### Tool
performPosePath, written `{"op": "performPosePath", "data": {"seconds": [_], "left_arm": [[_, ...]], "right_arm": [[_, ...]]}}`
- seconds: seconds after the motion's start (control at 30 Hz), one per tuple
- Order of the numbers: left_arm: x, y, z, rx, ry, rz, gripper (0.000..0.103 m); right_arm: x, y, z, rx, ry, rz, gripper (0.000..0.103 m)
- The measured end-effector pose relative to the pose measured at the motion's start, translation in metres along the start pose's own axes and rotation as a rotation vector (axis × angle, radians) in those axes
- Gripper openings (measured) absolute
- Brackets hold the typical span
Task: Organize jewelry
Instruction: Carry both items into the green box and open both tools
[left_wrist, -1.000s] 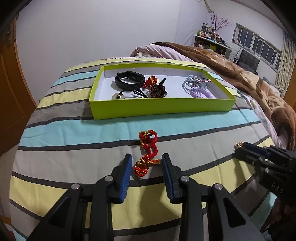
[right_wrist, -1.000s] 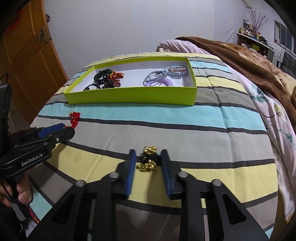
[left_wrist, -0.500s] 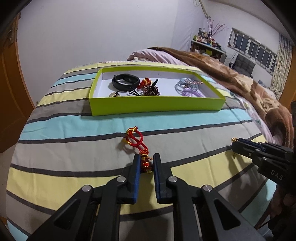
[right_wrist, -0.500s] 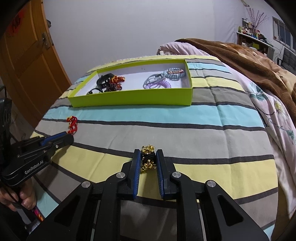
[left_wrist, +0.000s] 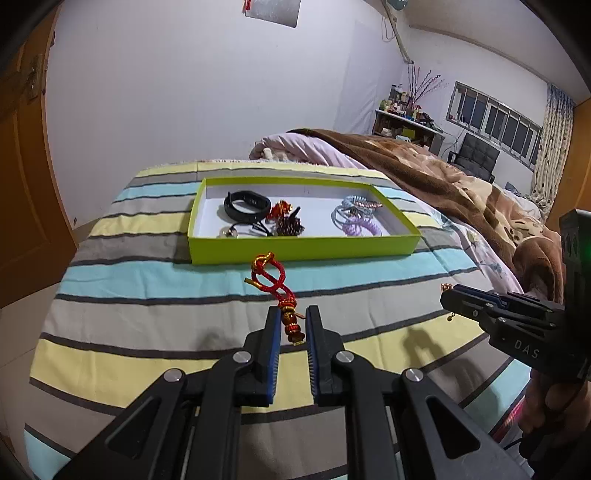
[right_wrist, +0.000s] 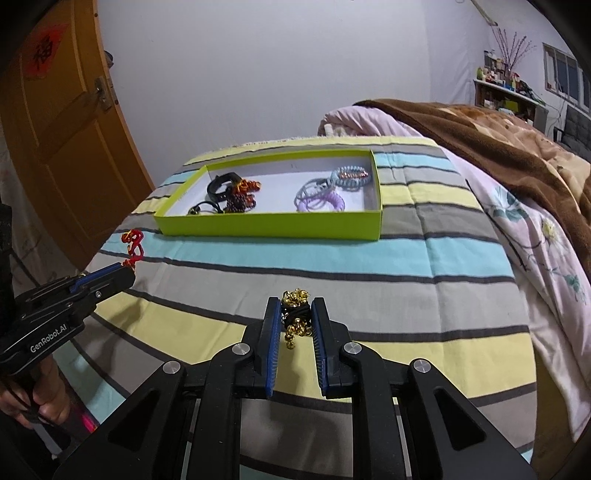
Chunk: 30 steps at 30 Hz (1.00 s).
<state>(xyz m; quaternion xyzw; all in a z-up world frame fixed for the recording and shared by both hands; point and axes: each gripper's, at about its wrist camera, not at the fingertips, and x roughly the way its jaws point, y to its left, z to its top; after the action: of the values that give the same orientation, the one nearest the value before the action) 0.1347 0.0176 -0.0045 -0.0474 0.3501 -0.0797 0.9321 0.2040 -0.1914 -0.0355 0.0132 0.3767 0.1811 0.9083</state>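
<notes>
My left gripper (left_wrist: 290, 325) is shut on a red and gold cord bracelet (left_wrist: 271, 277) and holds it lifted above the striped bed; its loop hangs out ahead of the tips. It also shows in the right wrist view (right_wrist: 133, 245). My right gripper (right_wrist: 295, 317) is shut on a black and gold bead bracelet (right_wrist: 295, 314), also lifted. The lime green tray (left_wrist: 303, 251) lies ahead, holding a black band (left_wrist: 246, 204), dark red beads (left_wrist: 288, 225) and pale coil hair ties (left_wrist: 356, 218). The tray also shows in the right wrist view (right_wrist: 269, 225).
The striped blanket (left_wrist: 147, 280) covers the bed. A brown blanket (left_wrist: 461, 184) is heaped to the right. A wooden door (right_wrist: 55, 129) stands at the left. The right gripper's body (left_wrist: 517, 325) shows in the left wrist view.
Both grippers closed on their bracelets, then lifted them off the blanket and moved toward the tray.
</notes>
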Motion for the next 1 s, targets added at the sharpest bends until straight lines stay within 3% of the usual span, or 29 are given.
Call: {"op": "performPosePath", "data": {"seconds": [0.57,1.0], "left_arm": [[0.01,0.007,0.046,0.011,-0.068,0.028,0.014],[0.056,0.033,0.081,0.011,-0.047,0.059,0.014]], "right_arm": [[0.002,0.01,0.051,-0.093,-0.068,-0.017,0.017],[0.048,-0.005,0.099,-0.118,-0.056,-0.022,0.017]]}}
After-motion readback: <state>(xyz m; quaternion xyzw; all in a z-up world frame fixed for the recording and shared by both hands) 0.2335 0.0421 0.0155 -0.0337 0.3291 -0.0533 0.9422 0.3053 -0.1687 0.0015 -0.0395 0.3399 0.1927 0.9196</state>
